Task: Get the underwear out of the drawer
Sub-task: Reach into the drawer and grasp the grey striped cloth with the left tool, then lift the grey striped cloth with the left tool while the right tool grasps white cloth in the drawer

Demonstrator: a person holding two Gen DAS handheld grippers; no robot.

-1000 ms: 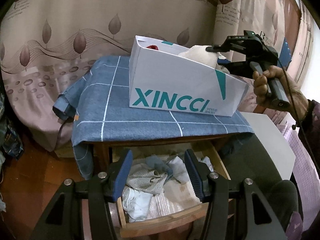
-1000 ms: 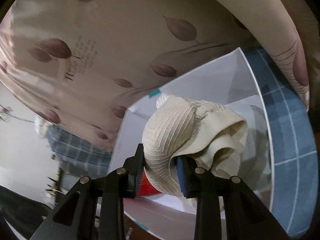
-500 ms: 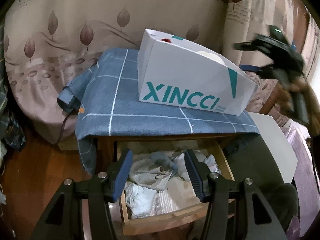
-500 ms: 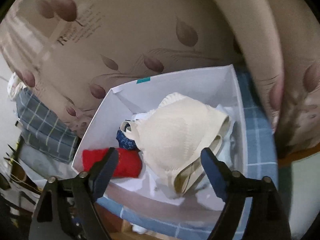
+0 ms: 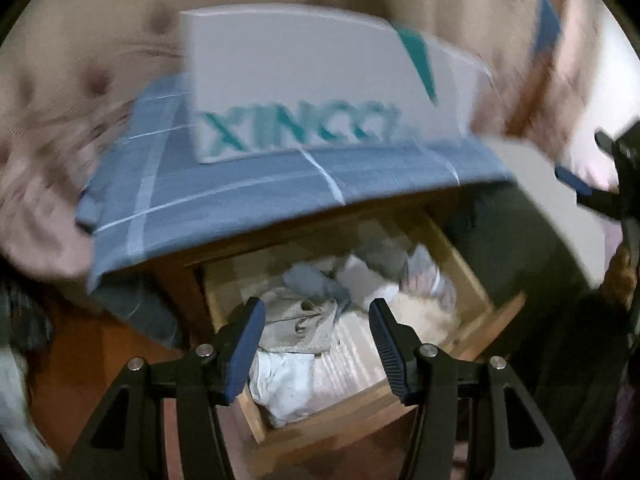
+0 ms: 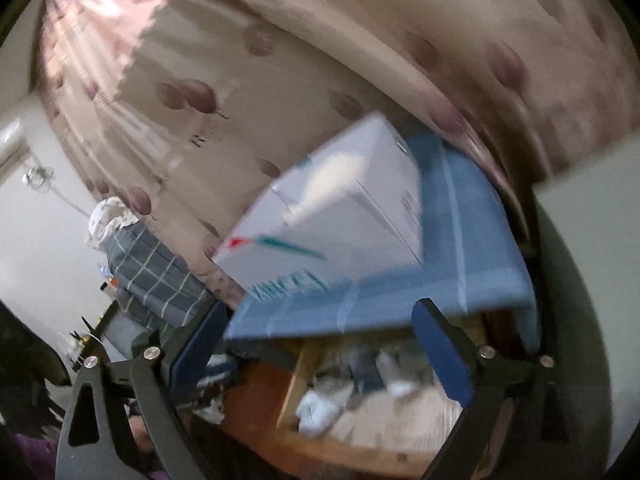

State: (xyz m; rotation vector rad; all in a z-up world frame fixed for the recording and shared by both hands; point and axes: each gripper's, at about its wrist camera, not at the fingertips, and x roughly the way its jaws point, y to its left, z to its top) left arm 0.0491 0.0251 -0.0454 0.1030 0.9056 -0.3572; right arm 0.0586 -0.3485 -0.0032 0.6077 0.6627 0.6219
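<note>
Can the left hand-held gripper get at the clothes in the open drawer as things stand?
Probably yes. The drawer stands pulled out from under the blue cloth, the garments lie uncovered, and the left hand-held gripper hangs open and empty directly above them.

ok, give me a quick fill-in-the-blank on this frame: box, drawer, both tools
1. The white box stands on a ____ checked cloth.
2. The wooden drawer under the cloth is ____.
3. The right tool holds ____; its jaws have just been opening.
4. The left tool points down at the crumpled ____ in the drawer.

Missing: blue; open; nothing; clothes
</note>
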